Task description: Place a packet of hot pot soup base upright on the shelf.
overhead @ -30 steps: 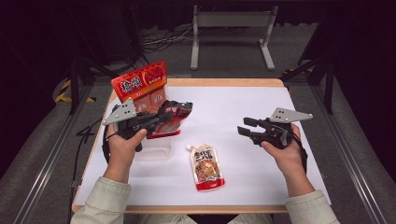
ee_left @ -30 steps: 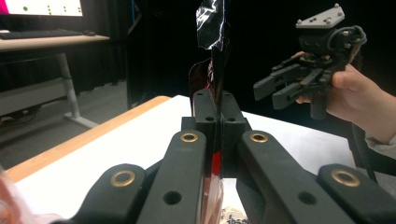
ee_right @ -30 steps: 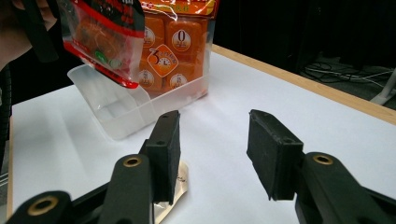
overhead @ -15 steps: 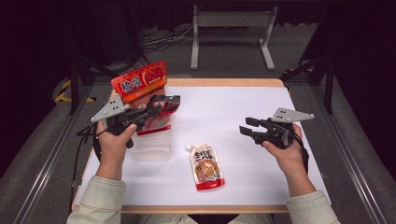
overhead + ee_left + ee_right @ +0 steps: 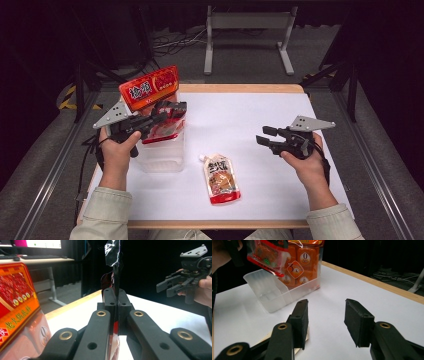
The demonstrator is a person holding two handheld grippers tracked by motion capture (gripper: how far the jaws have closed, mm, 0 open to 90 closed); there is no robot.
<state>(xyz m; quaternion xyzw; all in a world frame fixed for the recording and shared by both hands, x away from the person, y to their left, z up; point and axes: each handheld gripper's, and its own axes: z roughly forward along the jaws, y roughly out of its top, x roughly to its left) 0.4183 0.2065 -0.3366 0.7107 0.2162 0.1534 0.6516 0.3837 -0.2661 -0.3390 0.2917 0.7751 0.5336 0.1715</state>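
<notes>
over the clear plastic bin (image 5: pixel 162 152) at the left of the white table (image 5: pixel 250 125), a red pouch (image 5: pixel 167 127) is held by the left gripper (image 5: pixel 170 109), partly above the rim and just in front of the orange snack bag (image 5: pixel 148 89) that already stands upright at the bin's far end. the step in hand is judged to be the lowering of this pouch into the bin. it would be done well if the pouch were kept upright and edge-down, slid into the free near part of the bin beside the orange bag, and let go only once its bottom is resting inside, so that it is not left hanging on the rim or tipped against the bag.

the left gripper's jaws are pressed together on the pouch's thin edge, as is seen in the left gripper view, where the dark foil (image 5: pixel 113 255) rises from between the pads (image 5: pixel 110 298). the right gripper (image 5: pixel 267 136) is held above the table at the right, well apart from the bin; its jaws stand wide apart with nothing between them, and nothing is touched. a second spouted pouch (image 5: pixel 220 177) lies flat on the near middle of the table, between the two hands, and is judged to be next in line.
</notes>
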